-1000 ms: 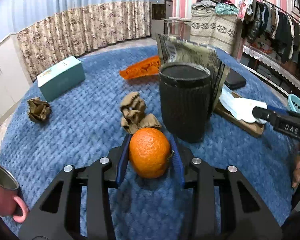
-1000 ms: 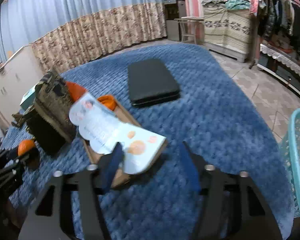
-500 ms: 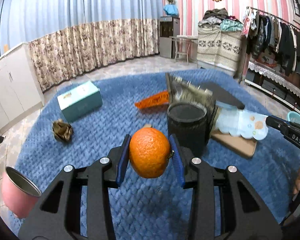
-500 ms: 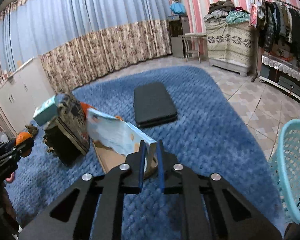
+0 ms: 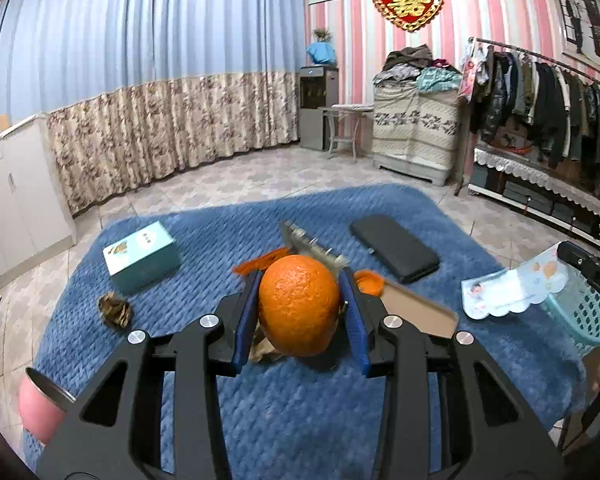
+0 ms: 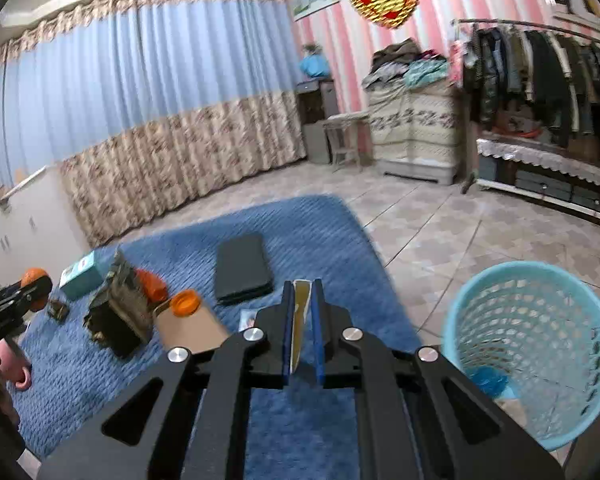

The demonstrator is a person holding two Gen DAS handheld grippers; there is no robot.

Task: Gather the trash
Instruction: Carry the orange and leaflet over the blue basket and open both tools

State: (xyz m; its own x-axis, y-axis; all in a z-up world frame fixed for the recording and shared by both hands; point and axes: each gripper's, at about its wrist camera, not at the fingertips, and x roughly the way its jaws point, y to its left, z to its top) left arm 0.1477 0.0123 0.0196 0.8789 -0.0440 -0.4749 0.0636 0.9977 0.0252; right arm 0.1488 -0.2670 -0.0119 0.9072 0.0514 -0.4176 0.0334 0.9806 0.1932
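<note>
Blue quilted rug on tiled floor; pink-striped wall, blue/floral curtains, clothes rack at rt.

L gripper: jaws clamped on orange, fruit seated squarely between both blue pads, held above rug. R gripper: jaws nearly together, pinched on thin wrapper; seen edge-on betw. pads in rt wrist view, as flat printed sheet in lt wrist view.

Step judged: carry both items to turquoise mesh basket, which stands on tiles just off rug's rt edge, w/ some trash already at bottom.

Notes for doing it well:
- Wrapper is light and floppy; to be brought over basket mouth before release, else likely to drift past rim.
- Orange is heavy and round; grip to be kept firm, released low inside rim to avoid bounce or tipping basket.
- Basket looks light; rim not to be knocked.

Left on rug, well apart from basket: crumpled paper wad, orange snack bag behind dark patterned bag, orange lid on cardboard sheet. Also teal box, black flat case, pink mug at rug's near-lt edge; not judged trash.
</note>
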